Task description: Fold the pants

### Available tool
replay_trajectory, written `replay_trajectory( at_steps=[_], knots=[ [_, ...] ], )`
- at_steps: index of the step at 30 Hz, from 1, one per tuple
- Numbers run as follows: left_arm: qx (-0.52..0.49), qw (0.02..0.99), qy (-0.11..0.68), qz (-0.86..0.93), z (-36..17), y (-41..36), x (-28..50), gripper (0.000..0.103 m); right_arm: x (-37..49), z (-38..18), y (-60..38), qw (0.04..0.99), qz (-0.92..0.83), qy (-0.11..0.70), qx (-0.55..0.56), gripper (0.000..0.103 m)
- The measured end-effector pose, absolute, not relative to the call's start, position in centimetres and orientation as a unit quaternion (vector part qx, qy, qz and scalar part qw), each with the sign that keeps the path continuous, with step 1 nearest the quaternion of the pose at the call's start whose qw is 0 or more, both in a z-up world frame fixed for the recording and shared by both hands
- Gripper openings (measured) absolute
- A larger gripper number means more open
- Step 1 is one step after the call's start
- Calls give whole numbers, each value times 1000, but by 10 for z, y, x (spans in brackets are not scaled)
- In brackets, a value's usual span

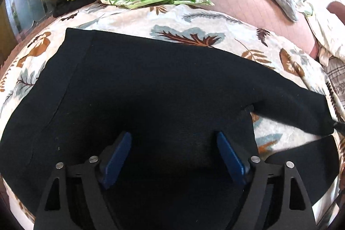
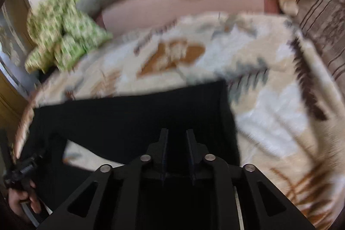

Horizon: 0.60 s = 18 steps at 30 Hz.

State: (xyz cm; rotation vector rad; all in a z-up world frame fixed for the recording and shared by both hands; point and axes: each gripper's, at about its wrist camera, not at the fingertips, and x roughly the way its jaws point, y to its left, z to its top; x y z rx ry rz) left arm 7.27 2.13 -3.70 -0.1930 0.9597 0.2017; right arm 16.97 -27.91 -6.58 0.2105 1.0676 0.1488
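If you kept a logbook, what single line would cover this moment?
stage: pants spread on leaf blanket | left gripper: open above pants | right gripper: narrow gap, grip unclear

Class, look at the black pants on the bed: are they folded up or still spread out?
Spread out. The black pants lie flat on the leaf-print blanket, legs apart with blanket showing between them.

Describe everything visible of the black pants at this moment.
The black pants lie spread flat on the leaf-print blanket, a plain dark, matte knit-looking fabric. A wide band with a seam line runs along the left end in the left wrist view; two legs part at the right, blanket showing between them. The left claw stands wide open above them, nothing pinched. The right claw, slightly parted, sits over one leg; contact is unclear in the blur.
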Motion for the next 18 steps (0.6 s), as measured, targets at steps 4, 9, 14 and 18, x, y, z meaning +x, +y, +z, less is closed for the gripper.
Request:
replay_trajectory(
  at_steps=[4, 9, 14, 18],
  knots=[
    [-99, 878, 460, 90, -39, 23, 73, 86, 173, -79, -283, 838, 69, 527, 121, 19],
    [-93, 878, 461, 84, -44, 26, 81, 92, 169, -79, -287, 831, 94, 525, 158, 44],
    [-99, 879, 460, 81, -45, 28, 82, 93, 171, -76, -270, 828, 132, 525, 148, 84],
    [-109, 879, 458, 78, -44, 30, 82, 94, 171, -76, -255, 834, 129, 524, 113, 91]
  ],
)
